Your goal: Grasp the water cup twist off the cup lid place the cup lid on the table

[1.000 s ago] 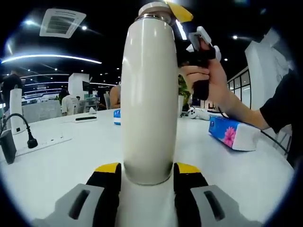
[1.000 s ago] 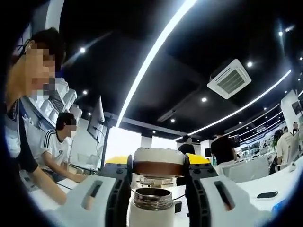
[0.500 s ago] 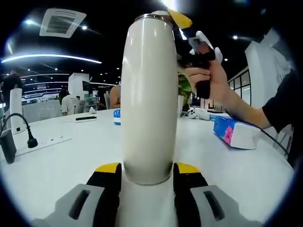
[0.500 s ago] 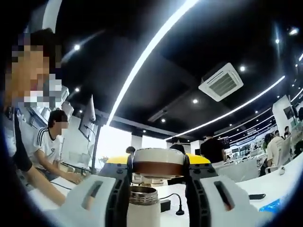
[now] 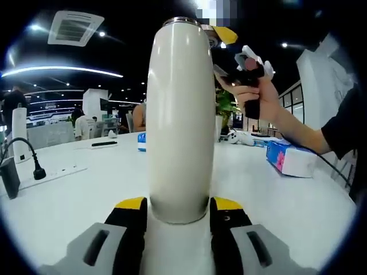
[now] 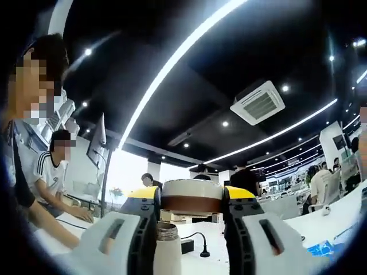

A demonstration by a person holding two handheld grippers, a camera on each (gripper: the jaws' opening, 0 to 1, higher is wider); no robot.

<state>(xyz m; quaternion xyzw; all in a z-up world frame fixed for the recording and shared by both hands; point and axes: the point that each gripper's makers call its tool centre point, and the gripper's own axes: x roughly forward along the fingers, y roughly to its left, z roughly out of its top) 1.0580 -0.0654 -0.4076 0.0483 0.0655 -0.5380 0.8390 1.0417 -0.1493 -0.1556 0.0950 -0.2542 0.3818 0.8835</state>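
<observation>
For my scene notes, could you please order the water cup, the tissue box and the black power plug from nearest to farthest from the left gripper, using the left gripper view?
1. Water cup: between the left gripper's jaws.
2. Black power plug: left, on the table.
3. Tissue box: far right; close to the plug's range, so this order is uncertain.

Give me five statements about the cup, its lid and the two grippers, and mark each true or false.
1. The left gripper is clamped on the lower body of the water cup. True.
2. The cup lid is screwed onto the cup. False: the cup's metal mouth is bare and the lid is off it.
3. The right gripper holds the cup lid between its jaws. True.
4. The cup lid lies on the table. False: it is held up in the air.
5. The water cup lies on its side. False: it stands upright in the left gripper view.
</observation>
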